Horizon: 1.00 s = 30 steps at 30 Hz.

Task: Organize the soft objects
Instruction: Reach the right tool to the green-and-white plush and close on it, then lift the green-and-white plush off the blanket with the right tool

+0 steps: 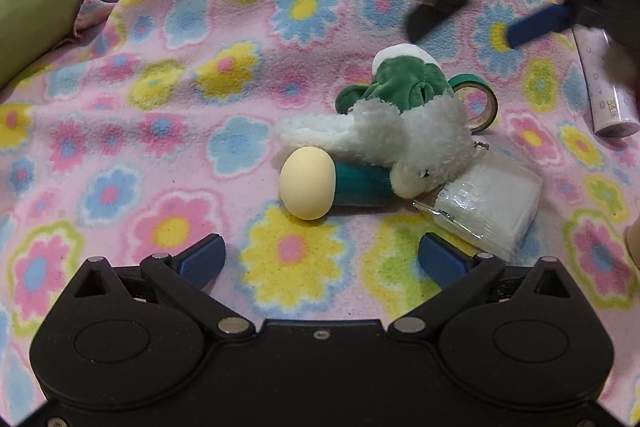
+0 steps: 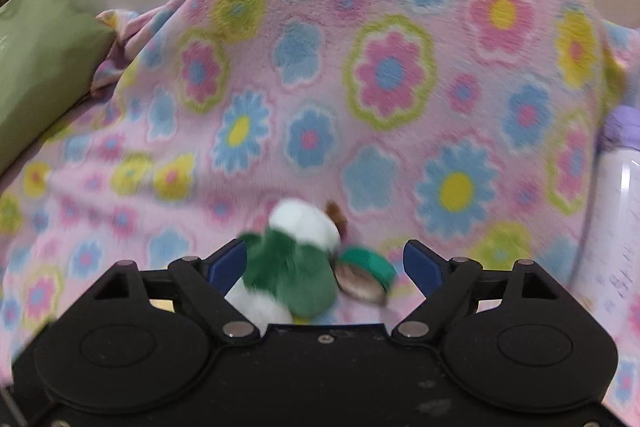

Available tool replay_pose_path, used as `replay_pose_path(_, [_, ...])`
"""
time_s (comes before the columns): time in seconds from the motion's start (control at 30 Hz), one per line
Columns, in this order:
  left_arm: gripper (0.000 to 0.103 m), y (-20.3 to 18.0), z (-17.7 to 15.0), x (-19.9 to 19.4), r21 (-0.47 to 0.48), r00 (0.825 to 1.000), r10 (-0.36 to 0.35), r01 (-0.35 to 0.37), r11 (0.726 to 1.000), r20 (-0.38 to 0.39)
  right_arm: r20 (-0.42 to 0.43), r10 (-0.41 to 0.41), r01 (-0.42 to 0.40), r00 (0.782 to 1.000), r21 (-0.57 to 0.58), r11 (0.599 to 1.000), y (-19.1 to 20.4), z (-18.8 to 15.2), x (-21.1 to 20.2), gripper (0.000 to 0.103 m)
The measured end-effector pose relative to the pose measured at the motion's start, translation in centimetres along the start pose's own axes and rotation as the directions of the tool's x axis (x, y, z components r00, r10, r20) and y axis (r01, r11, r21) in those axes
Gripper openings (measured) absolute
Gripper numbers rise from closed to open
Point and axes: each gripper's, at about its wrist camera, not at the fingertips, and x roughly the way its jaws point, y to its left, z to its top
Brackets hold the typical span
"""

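Both grippers stood wide and empty: left gripper (image 1: pixel 322 257) near the egg-shaped squishy (image 1: pixel 307 183), right gripper (image 2: pixel 326 265) above the green plush (image 2: pixel 296 279). Approach should centre one toy.

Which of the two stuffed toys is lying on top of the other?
The green plush lies on the fluffy white plush, which rests on the blanket.

White plush (image 1: pixel 400 139) lies over green plush (image 1: pixel 396 83), beside a cream ball (image 1: pixel 307 183), on flowered blanket (image 1: pixel 160 107).
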Motion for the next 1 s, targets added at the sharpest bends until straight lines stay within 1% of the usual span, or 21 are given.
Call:
replay_pose_path(0.1, [0.101,0.1,0.0,0.0,-0.007,1.0,-0.002,0.002,1.0,0.0,-0.021,-0.018,0.018,1.0,-0.019,1.0,0.9,1.5,2.3,0.083])
replay_pose_path(0.17, [0.101,0.0,0.0,0.0,-0.007,1.0,0.0,0.0,1.0,-0.001,-0.054,-0.023,0.021,0.998,-0.032,0.999,1.4,2.2,3.9,0.074])
replay_pose_path(0.2, [0.101,0.0,0.0,0.0,-0.007,1.0,0.001,-0.001,1.0,-0.001,-0.081,-0.031,0.027,0.996,-0.045,0.999,1.5,2.5,4.9,0.071])
replay_pose_path(0.23, [0.101,0.0,0.0,0.0,-0.008,1.0,0.0,0.0,1.0,0.0,-0.112,-0.047,0.04,0.993,-0.058,0.998,1.7,2.6,5.8,0.066])
replay_pose_path(0.27, [0.101,0.1,0.0,0.0,-0.009,1.0,0.0,0.0,1.0,-0.001,-0.151,-0.066,0.056,0.986,-0.073,0.996,1.9,2.7,6.8,0.062])
replay_pose_path(0.3, [0.101,0.1,0.0,0.0,-0.01,1.0,-0.001,0.001,1.0,-0.002,-0.183,-0.072,0.058,0.98,-0.077,0.995,1.8,2.6,7.5,0.062])
replay_pose_path(0.33, [0.101,0.1,0.1,0.0,-0.01,1.0,-0.001,0.0,1.0,-0.001,-0.218,-0.067,0.054,0.974,-0.065,0.996,1.6,2.5,8.2,0.06])
replay_pose_path(0.43, [0.101,0.1,0.1,0.0,-0.012,1.0,-0.002,0.002,1.0,-0.001,-0.273,-0.002,0.019,0.962,0.061,0.998,-0.2,2.1,8.7,0.06])
replay_pose_path(0.47, [0.101,0.1,0.1,0.0,-0.014,1.0,-0.003,0.003,1.0,-0.001,-0.283,0.023,0.006,0.959,0.099,0.995,-0.9,2.0,8.4,0.058])
replay_pose_path(0.53, [0.101,0.2,0.1,0.0,-0.015,1.0,-0.003,0.003,1.0,-0.001,-0.289,0.035,0.002,0.957,0.126,0.992,-1.9,1.8,7.6,0.055])
replay_pose_path(0.6, [0.101,0.1,0.2,0.0,-0.016,1.0,-0.003,0.003,1.0,-0.002,-0.292,0.052,-0.008,0.955,0.152,0.988,-3.0,1.4,6.4,0.055])
replay_pose_path(0.7, [0.101,0.1,0.2,0.0,-0.017,1.0,-0.003,0.003,1.0,-0.002,-0.306,0.059,0.003,0.95,0.197,0.98,-4.9,0.2,4.5,0.054])
replay_pose_path(0.77, [0.101,0.1,0.2,-0.1,-0.017,1.0,-0.002,0.002,1.0,-0.002,-0.303,0.084,-0.01,0.949,0.238,0.971,-6.3,-0.7,3.2,0.052])
replay_pose_path(0.83, [0.101,0.1,0.2,0.0,-0.017,1.0,-0.002,0.002,1.0,-0.002,-0.289,0.109,-0.027,0.951,0.276,0.961,-7.0,-1.7,1.5,0.053])
replay_pose_path(0.87, [0.101,0.1,0.2,0.0,-0.016,1.0,-0.003,0.003,1.0,-0.004,-0.287,0.121,-0.033,0.95,0.291,0.956,-7.4,-2.2,0.6,0.054])
replay_pose_path(0.93, [0.101,0.1,0.2,-0.1,-0.015,1.0,-0.002,0.002,1.0,-0.005,-0.285,0.159,-0.059,0.945,0.332,0.942,-8.0,-3.3,-0.9,0.054])
replay_pose_path(1.0, [0.101,0.1,0.2,0.0,-0.015,1.0,-0.002,0.001,1.0,-0.006,-0.274,0.171,-0.068,0.946,0.351,0.934,-8.4,-4.3,-2.3,0.054])
